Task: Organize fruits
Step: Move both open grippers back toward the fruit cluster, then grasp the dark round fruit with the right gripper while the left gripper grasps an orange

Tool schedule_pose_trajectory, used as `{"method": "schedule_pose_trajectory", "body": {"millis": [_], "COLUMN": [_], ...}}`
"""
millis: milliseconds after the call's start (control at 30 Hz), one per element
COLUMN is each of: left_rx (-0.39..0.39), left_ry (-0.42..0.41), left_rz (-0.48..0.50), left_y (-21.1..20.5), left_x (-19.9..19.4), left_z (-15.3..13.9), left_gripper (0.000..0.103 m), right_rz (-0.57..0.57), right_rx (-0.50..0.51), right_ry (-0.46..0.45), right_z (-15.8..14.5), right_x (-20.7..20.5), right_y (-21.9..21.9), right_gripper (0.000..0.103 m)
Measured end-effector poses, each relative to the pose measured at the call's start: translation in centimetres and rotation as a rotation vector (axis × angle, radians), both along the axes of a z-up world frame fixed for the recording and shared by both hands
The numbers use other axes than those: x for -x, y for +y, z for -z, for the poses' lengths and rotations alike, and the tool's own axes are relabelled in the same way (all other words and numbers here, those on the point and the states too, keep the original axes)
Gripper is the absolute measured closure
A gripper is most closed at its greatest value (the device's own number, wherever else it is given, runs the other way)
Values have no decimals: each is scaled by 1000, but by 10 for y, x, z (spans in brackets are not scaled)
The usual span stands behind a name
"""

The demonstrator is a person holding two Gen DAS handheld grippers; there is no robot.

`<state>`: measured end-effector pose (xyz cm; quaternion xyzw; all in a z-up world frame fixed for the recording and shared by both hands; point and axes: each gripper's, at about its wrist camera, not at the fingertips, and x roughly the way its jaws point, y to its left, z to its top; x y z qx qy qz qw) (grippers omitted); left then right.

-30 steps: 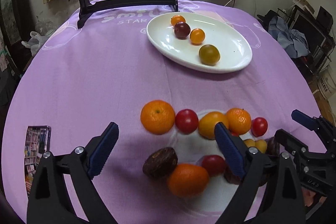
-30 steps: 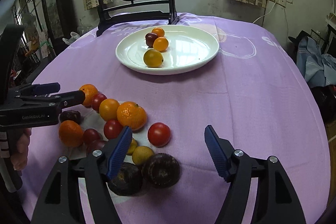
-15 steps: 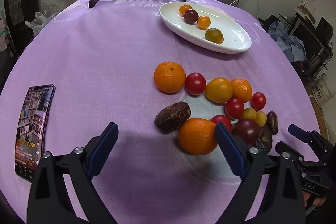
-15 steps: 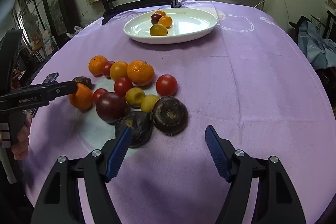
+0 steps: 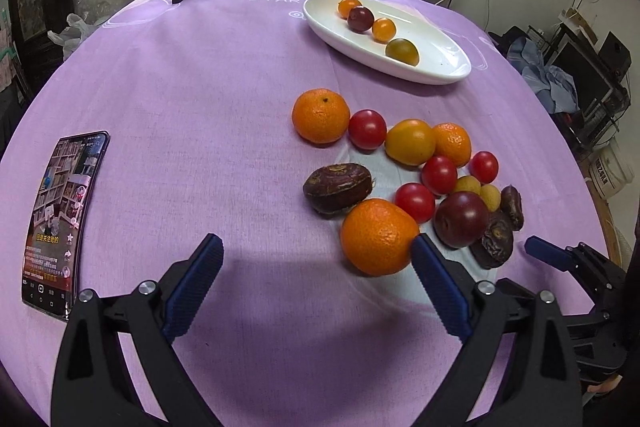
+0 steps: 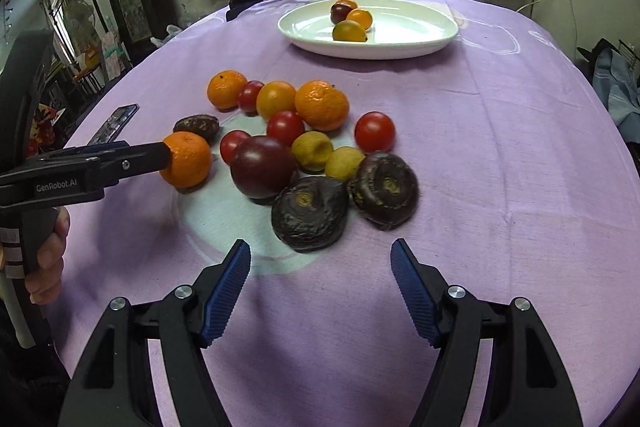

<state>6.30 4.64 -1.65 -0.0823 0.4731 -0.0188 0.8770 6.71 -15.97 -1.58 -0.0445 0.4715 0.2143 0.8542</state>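
In the left wrist view, the left gripper point(image 5: 316, 263) is seen with its jaws spread wide and nothing held between them; its right-hand pad stands just beside a large orange point(image 5: 378, 237) at the near edge of the fruit heap point(image 5: 420, 171), though contact cannot be confirmed. The heap, made up of oranges, red tomatoes, small yellow fruits, a dark plum and wrinkled dark fruits, is spread over the purple tablecloth point(image 5: 200, 107), while a white plate point(image 5: 436, 65) farther back is occupied by only four small fruits. A phone point(image 5: 60, 223) is laid flat well apart from the heap, toward the cloth's left edge. In the right wrist view, the right gripper point(image 6: 320, 291) is likewise shown wide open and empty, held short of two dark wrinkled fruits point(image 6: 310, 213) at the near side of the heap, with bare cloth between its pads. The left gripper's tip is seen from the side against the same orange, gripped by a hand point(image 6: 48, 255) at the frame's edge. The task is judged to be at an early stage: four pieces are plated, and the far greater number is left on the cloth to be moved.
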Motion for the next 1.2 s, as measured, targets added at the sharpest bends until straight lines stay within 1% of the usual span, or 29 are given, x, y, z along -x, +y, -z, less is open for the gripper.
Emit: {"method": "schedule_pose_trajectory", "body": {"millis": [233, 267, 300, 367, 600, 833, 933, 1067, 1167, 1200], "left_rx": [-13, -14, -15, -17, -36, -82, -104, -103, -95, -89], "left_ry": [-1, -2, -2, 6, 21, 32, 32, 41, 62, 70], "left_rz": [15, 15, 18, 25, 48, 77, 71, 58, 56, 51], "left_y": [-4, -5, -5, -7, -16, -33, -37, -39, -40, -40], "left_x": [3, 4, 4, 3, 4, 0, -5, -12, -17, -18], "left_z": [-1, -1, -1, 0, 3, 9, 14, 17, 20, 22], "left_gripper": [10, 10, 10, 10, 10, 10, 10, 11, 25, 32], "right_rz": [20, 24, 25, 19, 51, 44, 41, 42, 46, 45], "right_rx": [77, 84, 86, 51, -25, -63, -80, -99, -111, -112], "right_ry": [-4, -12, -19, -15, 13, 6, 5, 18, 21, 18], "right_z": [10, 9, 9, 7, 5, 0, -1, -1, -1, -2], "right_x": [-14, -15, -15, -15, -14, -6, -3, -2, -1, -1], "right_y": [18, 20, 20, 18, -1, -12, -16, -22, -25, -25], "right_gripper": [30, 34, 46, 59, 59, 59, 59, 59, 59, 59]}}
